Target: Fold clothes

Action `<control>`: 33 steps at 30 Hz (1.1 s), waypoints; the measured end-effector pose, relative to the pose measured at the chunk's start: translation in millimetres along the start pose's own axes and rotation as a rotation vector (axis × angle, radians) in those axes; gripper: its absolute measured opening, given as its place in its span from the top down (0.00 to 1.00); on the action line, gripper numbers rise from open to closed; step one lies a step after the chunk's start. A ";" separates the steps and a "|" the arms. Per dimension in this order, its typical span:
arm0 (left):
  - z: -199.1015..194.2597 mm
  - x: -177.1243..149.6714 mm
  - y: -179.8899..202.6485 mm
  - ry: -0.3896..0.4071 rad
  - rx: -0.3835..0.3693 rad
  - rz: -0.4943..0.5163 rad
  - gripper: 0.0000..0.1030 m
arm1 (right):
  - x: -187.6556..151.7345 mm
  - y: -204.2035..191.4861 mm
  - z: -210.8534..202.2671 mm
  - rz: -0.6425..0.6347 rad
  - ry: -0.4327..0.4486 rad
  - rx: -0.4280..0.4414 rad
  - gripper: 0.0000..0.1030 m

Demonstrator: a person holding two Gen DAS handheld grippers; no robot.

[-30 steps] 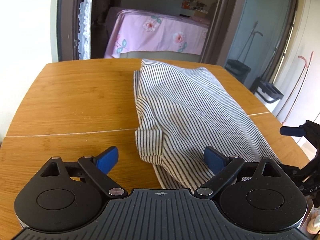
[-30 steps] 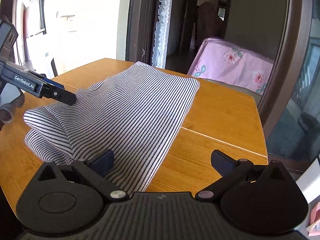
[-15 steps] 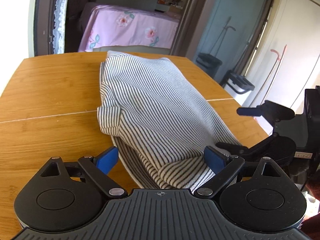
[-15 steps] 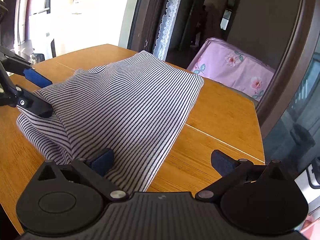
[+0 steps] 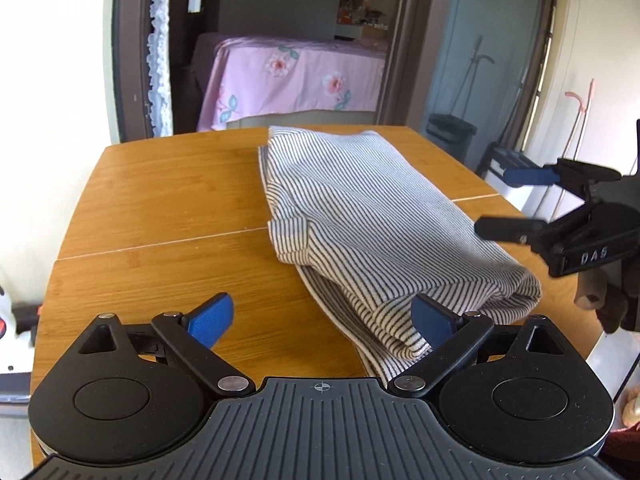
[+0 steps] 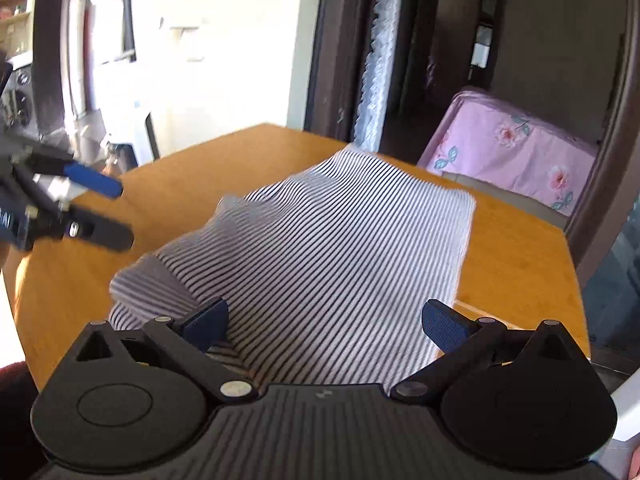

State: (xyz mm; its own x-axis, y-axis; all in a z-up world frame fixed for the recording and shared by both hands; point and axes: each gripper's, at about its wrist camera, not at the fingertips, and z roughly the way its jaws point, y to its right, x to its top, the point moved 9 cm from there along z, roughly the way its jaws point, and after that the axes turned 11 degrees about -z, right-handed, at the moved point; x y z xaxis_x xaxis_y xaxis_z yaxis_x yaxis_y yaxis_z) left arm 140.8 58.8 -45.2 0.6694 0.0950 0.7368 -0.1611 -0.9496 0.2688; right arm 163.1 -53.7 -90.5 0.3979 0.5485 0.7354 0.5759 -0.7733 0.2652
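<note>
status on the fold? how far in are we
Done: the striped garment lies folded into a long layered strip on the wooden table, its layers bunched at the near end.
In hand: nothing. The left gripper and the right gripper are both open, and neither pinches cloth.
Left: probably a fold across its length into a compact stack, then smoothing the near end.

Striped garment (image 5: 360, 216), white with thin dark stripes, folded into a long multilayer rectangle; lies flat on wooden table (image 5: 160, 208); near end bunched, layers visible.
</note>
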 end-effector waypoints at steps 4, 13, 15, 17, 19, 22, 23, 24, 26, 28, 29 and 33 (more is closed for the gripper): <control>-2.6 4.9 -15.8 0.020 0.050 -0.064 0.02 | -9.4 -14.3 -3.6 -0.035 -0.008 0.017 0.00; 6.3 6.5 -5.1 0.044 0.079 -0.048 0.00 | -16.1 -2.1 -36.8 -0.123 0.003 -0.072 0.20; 6.7 6.5 -0.8 0.048 0.077 -0.036 0.00 | -4.9 -6.1 -43.8 -0.115 0.057 -0.055 0.40; 7.5 6.8 1.9 0.046 0.072 -0.032 0.00 | 3.8 -10.9 -41.8 -0.117 0.090 -0.043 0.49; 7.1 6.8 3.3 0.044 0.071 -0.033 0.00 | 6.6 -13.5 -32.9 -0.117 0.091 -0.033 0.59; 5.5 7.6 1.9 0.045 0.074 -0.039 0.00 | -4.3 -8.5 -21.9 -0.068 0.042 0.026 0.61; 4.3 8.4 0.4 0.048 0.075 -0.042 0.00 | -8.6 -5.0 -21.9 -0.054 0.033 0.039 0.61; 3.1 9.1 -1.1 0.051 0.077 -0.045 0.00 | -12.4 -0.2 -24.5 -0.036 0.019 0.037 0.61; 0.3 10.6 -6.5 0.059 0.082 -0.055 0.00 | -20.6 6.5 -31.4 -0.019 -0.008 0.029 0.60; -1.9 11.4 -12.8 0.065 0.087 -0.065 0.00 | -23.0 4.4 -40.6 -0.048 -0.003 0.021 0.58; -1.3 10.6 -15.4 0.062 0.090 -0.068 0.00 | -22.7 -0.6 -45.5 -0.078 0.010 0.022 0.56; 1.5 6.2 -22.1 0.047 0.095 -0.073 0.00 | -14.6 -31.8 -54.6 -0.243 0.074 0.046 0.33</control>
State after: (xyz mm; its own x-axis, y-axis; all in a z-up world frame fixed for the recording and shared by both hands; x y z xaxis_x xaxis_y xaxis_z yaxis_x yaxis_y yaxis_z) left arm 149.6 80.0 -47.5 0.6414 0.1765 0.7466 -0.0425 -0.9635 0.2643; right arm 100.1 -54.5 -75.6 0.1915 0.6900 0.6980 0.6807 -0.6057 0.4120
